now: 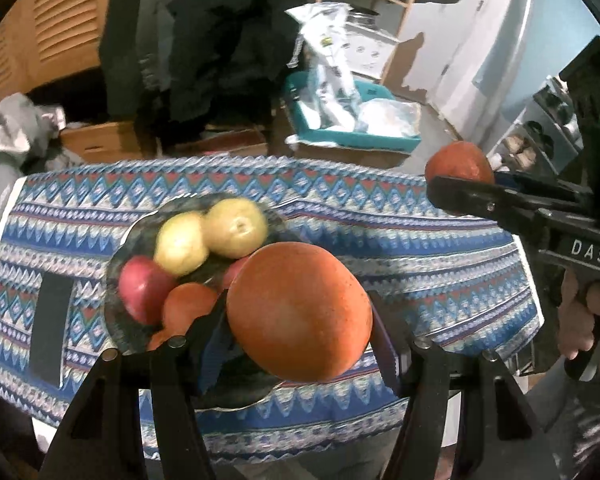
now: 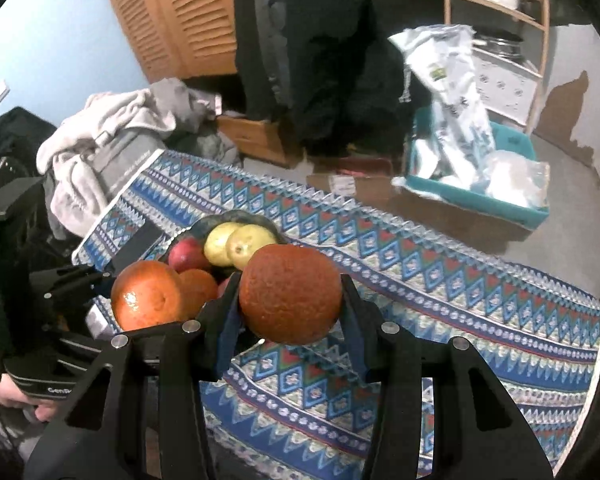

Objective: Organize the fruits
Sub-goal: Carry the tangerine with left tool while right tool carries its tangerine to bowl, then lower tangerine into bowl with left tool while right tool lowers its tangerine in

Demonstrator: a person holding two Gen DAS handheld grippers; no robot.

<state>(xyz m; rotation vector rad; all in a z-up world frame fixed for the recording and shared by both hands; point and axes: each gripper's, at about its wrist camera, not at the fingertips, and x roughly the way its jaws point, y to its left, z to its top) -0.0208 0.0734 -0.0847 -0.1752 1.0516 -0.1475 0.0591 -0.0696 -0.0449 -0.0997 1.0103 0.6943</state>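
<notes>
Left wrist view: left gripper (image 1: pixel 300 316) clamped on an orange (image 1: pixel 299 311), held above the near edge of the dark fruit plate (image 1: pixel 118 272). Plate sits on the blue patterned tablecloth (image 1: pixel 400 240) and carries two yellow pears (image 1: pixel 216 236), a red apple (image 1: pixel 144 294) and another orange (image 1: pixel 188 308); the pears touch each other at the far side, the apple sits left, the plated orange near front. Black flat rectangle (image 1: pixel 50 328) lies on the cloth just left of the plate.

Right gripper (image 1: pixel 460 190) visible at right, fingers pinched on a second, darker orange (image 1: pixel 459 162), well apart from the plate, over the cloth's far right edge.

Right wrist view: right gripper (image 2: pixel 290 304) jaws tight on the darker orange (image 2: pixel 290 294), off the cloth. Left gripper's orange (image 2: pixel 148 296) hangs just left of it, over the plate (image 2: pixel 236 218). Teal bin (image 2: pixel 480 196) with plastic bags on the floor beyond.
</notes>
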